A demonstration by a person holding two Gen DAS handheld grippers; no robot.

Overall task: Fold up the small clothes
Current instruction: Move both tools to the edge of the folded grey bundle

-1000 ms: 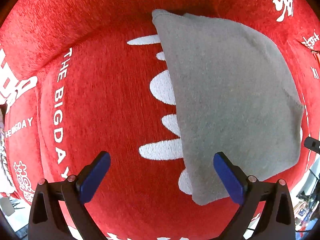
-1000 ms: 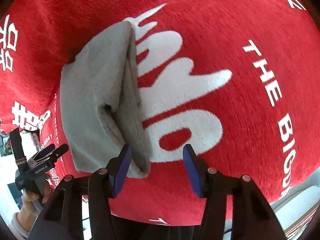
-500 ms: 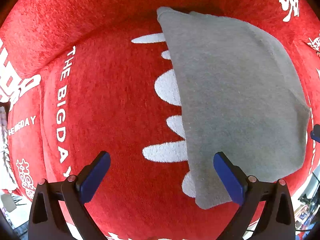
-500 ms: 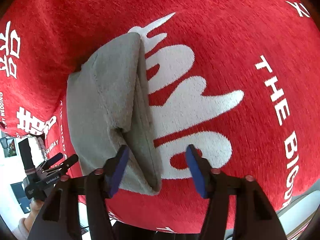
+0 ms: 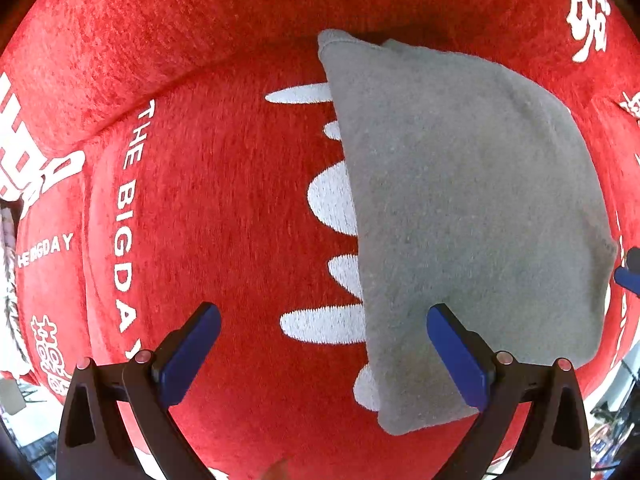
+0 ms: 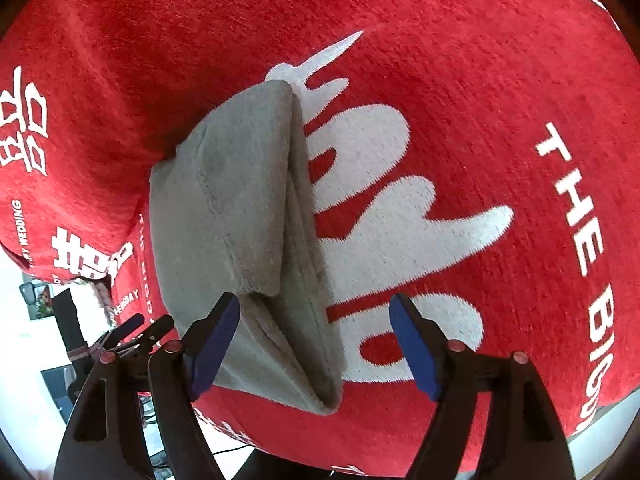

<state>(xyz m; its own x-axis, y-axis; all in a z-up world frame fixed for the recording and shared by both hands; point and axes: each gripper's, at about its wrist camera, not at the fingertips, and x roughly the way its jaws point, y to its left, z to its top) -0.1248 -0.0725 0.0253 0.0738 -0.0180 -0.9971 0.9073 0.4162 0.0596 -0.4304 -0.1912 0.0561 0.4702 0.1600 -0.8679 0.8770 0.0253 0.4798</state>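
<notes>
A folded grey garment (image 5: 472, 216) lies on a red plush cover with white lettering. In the left wrist view it fills the right half. My left gripper (image 5: 324, 352) is open and empty above the cover, its right finger over the garment's near edge. In the right wrist view the garment (image 6: 248, 216) shows its stacked folded layers left of centre. My right gripper (image 6: 316, 344) is open and empty, with the garment's near corner between its jaws. The right gripper's blue tip shows at the right edge of the left wrist view (image 5: 628, 276).
The red cover (image 5: 224, 216) carries white print "THE BIG DAY" and rises into a backrest at the top. Its front edge (image 6: 400, 456) drops off near the grippers. The left gripper (image 6: 136, 332) shows at the lower left of the right wrist view.
My right gripper has moved forward to the garment's near corner, which now lies between its open jaws. My left gripper has barely shifted. The garment has not moved.
</notes>
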